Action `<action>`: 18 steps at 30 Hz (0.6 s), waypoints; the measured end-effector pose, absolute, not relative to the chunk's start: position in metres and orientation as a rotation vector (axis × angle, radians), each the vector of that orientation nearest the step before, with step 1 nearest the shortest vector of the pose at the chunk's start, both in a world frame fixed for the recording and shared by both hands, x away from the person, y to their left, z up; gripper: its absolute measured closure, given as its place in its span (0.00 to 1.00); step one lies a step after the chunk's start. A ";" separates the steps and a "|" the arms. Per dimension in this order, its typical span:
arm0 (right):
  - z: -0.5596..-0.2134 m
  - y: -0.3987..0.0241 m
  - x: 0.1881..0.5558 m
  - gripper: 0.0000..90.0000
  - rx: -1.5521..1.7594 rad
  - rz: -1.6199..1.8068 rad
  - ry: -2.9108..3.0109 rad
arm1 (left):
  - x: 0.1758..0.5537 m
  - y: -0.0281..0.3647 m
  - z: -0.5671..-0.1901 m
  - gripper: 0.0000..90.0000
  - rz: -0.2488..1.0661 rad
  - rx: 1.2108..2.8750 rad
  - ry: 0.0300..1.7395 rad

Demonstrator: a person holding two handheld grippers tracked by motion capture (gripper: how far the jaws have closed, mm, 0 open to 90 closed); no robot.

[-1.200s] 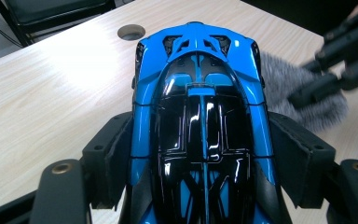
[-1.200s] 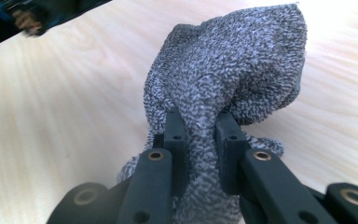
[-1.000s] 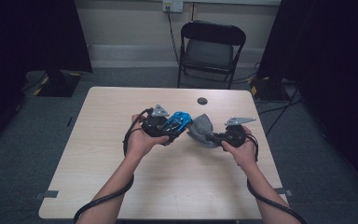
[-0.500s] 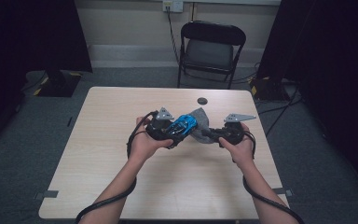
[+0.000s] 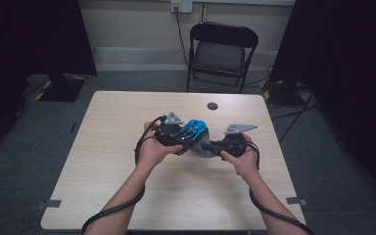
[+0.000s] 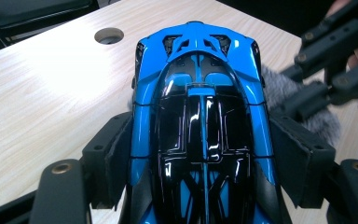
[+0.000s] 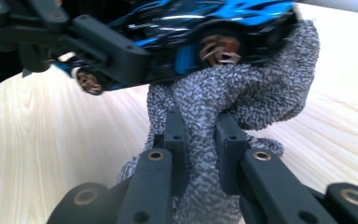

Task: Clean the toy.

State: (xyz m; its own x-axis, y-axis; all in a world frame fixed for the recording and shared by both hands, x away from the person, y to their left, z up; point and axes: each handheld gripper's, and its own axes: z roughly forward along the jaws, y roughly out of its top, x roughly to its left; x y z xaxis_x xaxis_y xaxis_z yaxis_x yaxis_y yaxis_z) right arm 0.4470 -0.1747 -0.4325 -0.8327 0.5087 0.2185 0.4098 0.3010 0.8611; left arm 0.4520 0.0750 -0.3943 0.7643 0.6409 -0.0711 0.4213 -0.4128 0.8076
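Since the earlier frame, right gripper (image 5: 214, 146) is travelling leftward, clenching the grey cloth (image 7: 242, 93) against the blue toy car (image 6: 200, 116). Left gripper (image 5: 180, 138) is grasping that car above the table (image 5: 103, 161). Risk: wiping force is likely pushing the car out of its pads.

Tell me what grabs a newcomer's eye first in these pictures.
A glossy blue and black toy car, clamped by its sides in the left gripper above the middle of the table. Next, the grey cloth pinched in the right gripper, pressed against the car's wheel. Behind the table stands a black chair.
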 end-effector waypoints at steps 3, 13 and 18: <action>-0.434 -0.168 0.444 0.87 0.839 1.575 2.474 | 0.453 0.075 -0.395 0.31 0.303 2.063 0.805; -0.439 -0.151 0.436 0.87 0.769 1.596 2.528 | 0.455 0.076 -0.395 0.31 0.308 2.057 0.813; -0.442 -0.142 0.431 0.87 0.726 1.614 2.555 | 0.457 0.076 -0.395 0.31 0.312 2.049 0.820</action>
State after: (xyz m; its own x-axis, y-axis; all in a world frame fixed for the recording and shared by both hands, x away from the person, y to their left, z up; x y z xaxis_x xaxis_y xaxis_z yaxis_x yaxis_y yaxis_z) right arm 0.4309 -0.1423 -0.4421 -0.8903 0.4015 0.2150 0.3666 0.3517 0.8613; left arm 0.4565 0.0760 -0.3945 0.7502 0.6558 -0.0839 0.4348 -0.3938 0.8099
